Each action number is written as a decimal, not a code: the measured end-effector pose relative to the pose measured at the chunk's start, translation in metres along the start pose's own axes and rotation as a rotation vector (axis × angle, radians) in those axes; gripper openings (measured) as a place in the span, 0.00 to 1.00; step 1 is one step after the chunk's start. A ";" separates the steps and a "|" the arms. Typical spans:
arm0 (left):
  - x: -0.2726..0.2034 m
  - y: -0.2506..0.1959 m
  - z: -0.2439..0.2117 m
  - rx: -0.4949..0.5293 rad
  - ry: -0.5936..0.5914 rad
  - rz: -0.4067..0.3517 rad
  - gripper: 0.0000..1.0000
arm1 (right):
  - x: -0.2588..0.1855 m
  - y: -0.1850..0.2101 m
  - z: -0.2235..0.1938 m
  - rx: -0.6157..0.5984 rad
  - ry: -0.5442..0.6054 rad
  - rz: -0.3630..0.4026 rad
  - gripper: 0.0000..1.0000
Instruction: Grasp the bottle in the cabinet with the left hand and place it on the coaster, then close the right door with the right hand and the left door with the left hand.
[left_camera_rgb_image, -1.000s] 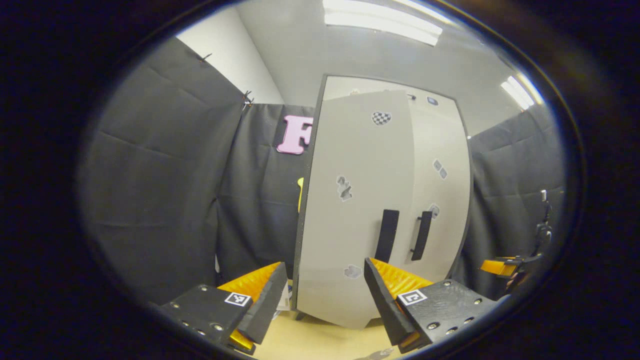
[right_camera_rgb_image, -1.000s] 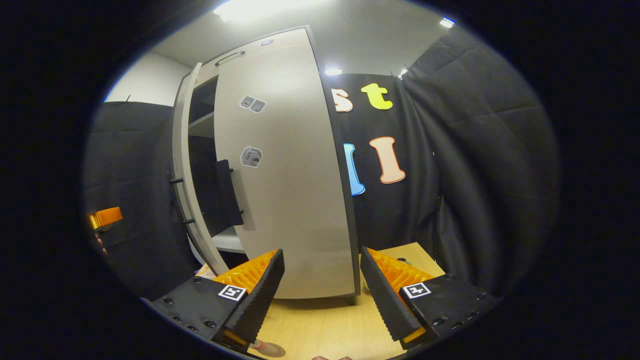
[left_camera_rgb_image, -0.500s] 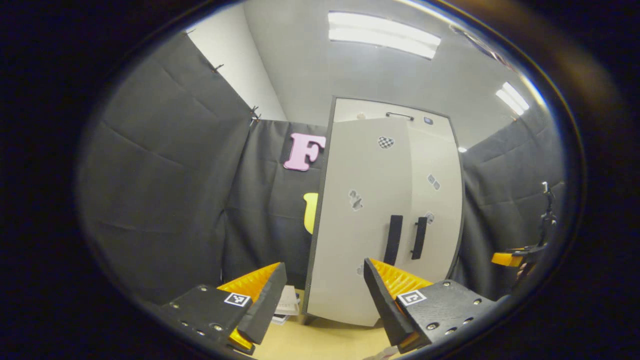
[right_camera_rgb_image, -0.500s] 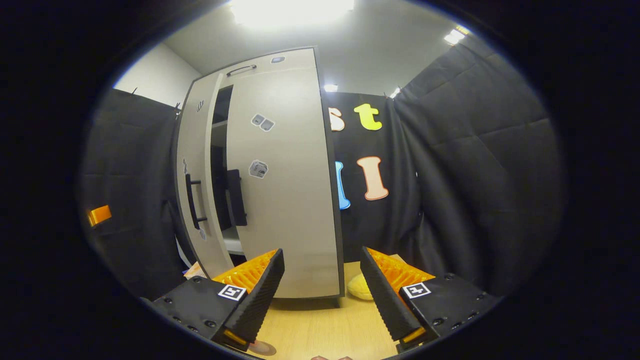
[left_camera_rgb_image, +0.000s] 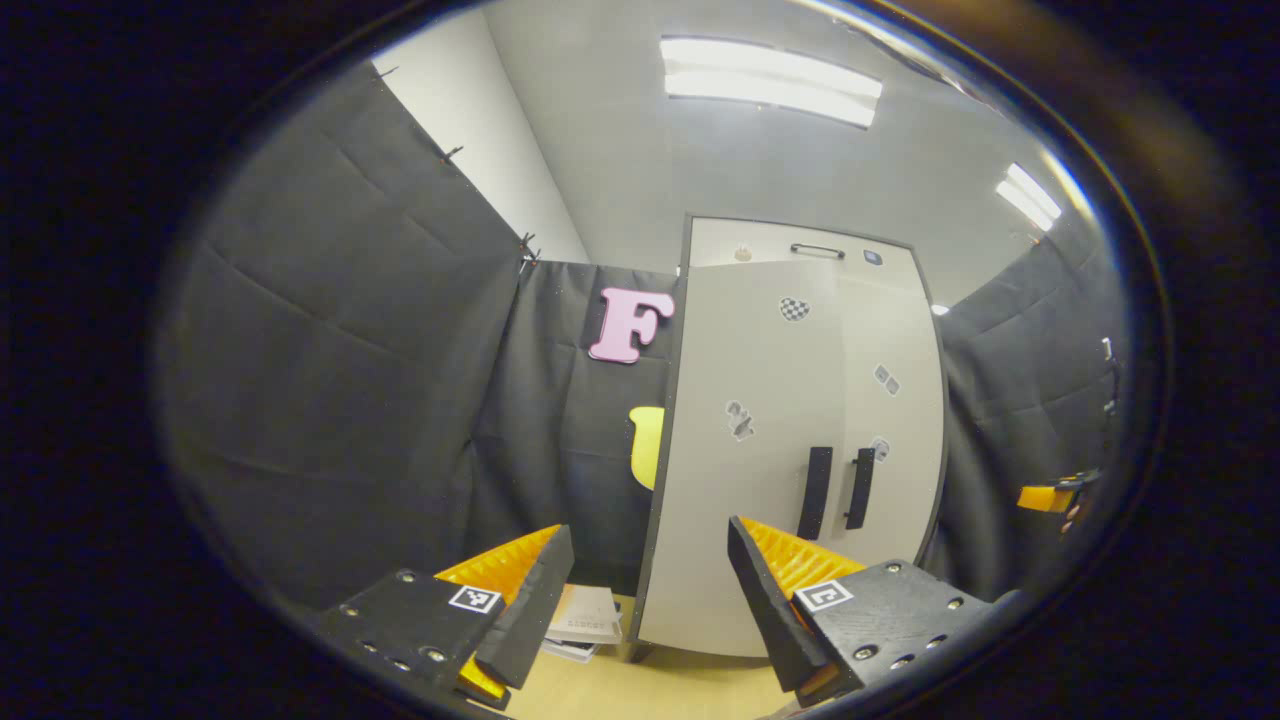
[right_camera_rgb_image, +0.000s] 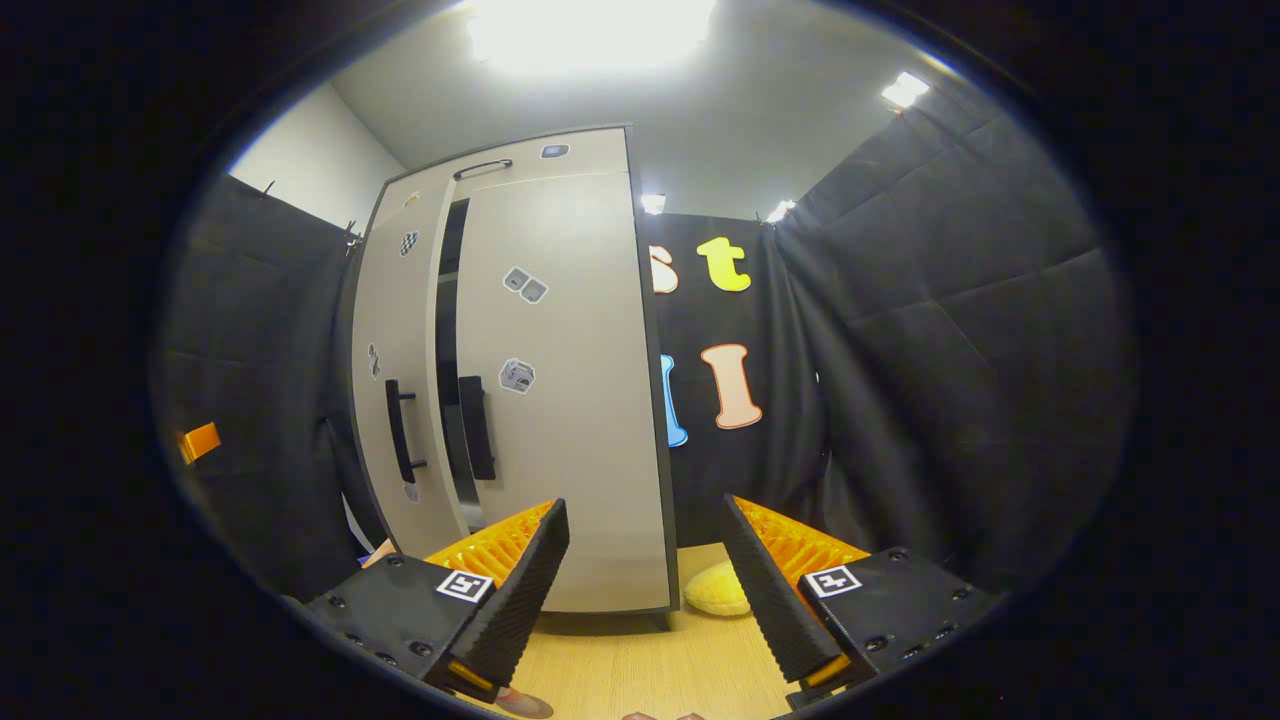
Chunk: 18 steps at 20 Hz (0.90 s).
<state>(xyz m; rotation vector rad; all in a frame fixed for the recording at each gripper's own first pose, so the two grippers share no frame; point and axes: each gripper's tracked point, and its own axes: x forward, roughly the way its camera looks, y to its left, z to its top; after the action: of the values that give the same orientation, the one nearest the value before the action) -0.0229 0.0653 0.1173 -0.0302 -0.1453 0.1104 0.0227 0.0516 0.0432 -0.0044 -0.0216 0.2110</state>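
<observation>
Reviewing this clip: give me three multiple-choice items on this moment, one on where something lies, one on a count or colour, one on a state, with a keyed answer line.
1. Where does the yellow soft item lie?
A. on the table by the cabinet's right bottom corner
B. on top of the cabinet
C. hanging from a door handle

2. How many black handles are on the cabinet's two tall doors?
A. one
B. two
C. four

3. How does the left door stand?
A. wide open
C. taken off
B. nearly shut, a narrow dark gap left

Answers: 1 A, the yellow soft item rests on the table beside the cabinet; 2 B, one black handle on each door; 3 B, the left door shows a slim gap.
</observation>
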 end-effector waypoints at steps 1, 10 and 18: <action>0.001 -0.001 -0.003 -0.019 0.010 -0.006 0.90 | -0.003 0.000 -0.002 -0.006 0.007 -0.001 0.97; -0.020 0.021 -0.002 -0.102 0.011 0.006 0.90 | -0.008 0.008 -0.005 0.004 0.028 0.015 0.98; -0.018 0.015 0.002 -0.021 0.042 0.025 0.90 | -0.001 0.020 -0.007 0.007 0.034 0.044 0.98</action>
<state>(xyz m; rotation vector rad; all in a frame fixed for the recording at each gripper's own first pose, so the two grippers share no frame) -0.0420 0.0783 0.1160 -0.0549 -0.1042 0.1330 0.0178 0.0706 0.0361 -0.0018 0.0131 0.2554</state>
